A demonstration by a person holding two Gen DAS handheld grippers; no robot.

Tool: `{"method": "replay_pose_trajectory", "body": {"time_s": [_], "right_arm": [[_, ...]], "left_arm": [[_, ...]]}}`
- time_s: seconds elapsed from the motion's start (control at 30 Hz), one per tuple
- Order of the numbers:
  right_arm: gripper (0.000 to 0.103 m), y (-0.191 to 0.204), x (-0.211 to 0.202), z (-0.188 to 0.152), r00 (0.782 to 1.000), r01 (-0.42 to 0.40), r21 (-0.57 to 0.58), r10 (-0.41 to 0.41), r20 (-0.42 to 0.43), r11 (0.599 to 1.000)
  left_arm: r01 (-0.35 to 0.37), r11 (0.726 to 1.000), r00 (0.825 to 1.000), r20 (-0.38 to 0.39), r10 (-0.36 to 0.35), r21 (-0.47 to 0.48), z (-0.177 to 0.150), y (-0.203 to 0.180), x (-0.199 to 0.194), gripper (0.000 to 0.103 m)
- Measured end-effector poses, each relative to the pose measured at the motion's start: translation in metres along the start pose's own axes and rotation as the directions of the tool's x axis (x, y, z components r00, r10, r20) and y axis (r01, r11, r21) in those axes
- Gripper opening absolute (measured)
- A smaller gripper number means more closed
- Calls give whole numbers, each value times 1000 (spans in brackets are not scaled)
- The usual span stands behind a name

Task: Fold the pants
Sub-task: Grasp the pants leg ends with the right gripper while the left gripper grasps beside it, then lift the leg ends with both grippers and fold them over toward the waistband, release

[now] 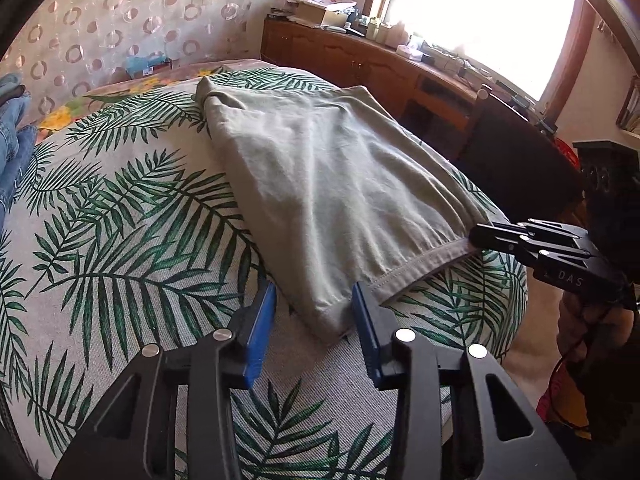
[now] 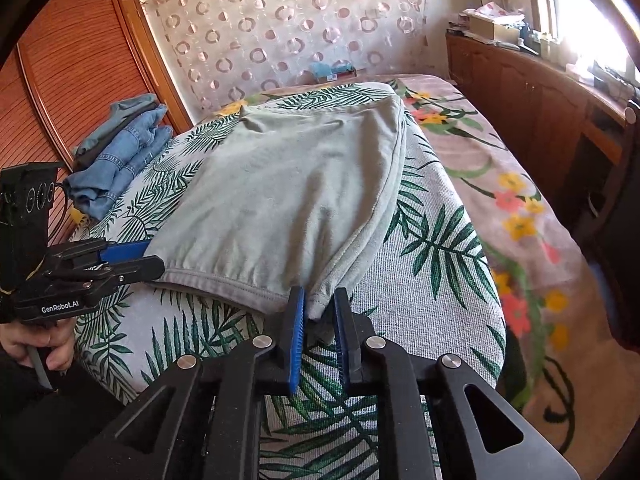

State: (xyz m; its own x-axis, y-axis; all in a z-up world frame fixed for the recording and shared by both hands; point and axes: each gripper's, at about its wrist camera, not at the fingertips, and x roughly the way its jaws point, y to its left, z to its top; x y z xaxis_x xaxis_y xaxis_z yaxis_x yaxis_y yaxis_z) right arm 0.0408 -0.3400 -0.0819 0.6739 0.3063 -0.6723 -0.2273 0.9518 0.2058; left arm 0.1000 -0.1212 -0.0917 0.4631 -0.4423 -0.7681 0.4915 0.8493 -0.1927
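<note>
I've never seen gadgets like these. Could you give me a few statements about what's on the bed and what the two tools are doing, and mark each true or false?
1. The grey-green pants lie on a leaf-print cover. True.
2. The right gripper has a near corner of the pants between its fingers. True.
3. The left gripper is over at the far end of the pants. False: it straddles the other near corner.
4. A stack of folded jeans sits on the bed. True.
5. The pants hang off a chair. False: they lie flat on the bed.
</note>
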Motion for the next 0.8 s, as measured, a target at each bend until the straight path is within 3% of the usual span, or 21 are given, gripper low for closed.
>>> {"method": "replay_pose_trajectory", "body": {"time_s": [0.1,0.27,0.8], "right_arm": [[14,2,0,0,1000,5,-4,-5,2,1000],[14,4,0,-2,1000,4,-6,-4,4,1000],[12,11,-22,3,999,-29,-19,30,41,999]], "left_arm": [[11,1000,1000,2,-11,13,-2,-3,0,37],[19,999,1000,17,-20,33,-2,-8,-2,15],[37,997,992,119,-45,69,8,-18,-41,12]]}}
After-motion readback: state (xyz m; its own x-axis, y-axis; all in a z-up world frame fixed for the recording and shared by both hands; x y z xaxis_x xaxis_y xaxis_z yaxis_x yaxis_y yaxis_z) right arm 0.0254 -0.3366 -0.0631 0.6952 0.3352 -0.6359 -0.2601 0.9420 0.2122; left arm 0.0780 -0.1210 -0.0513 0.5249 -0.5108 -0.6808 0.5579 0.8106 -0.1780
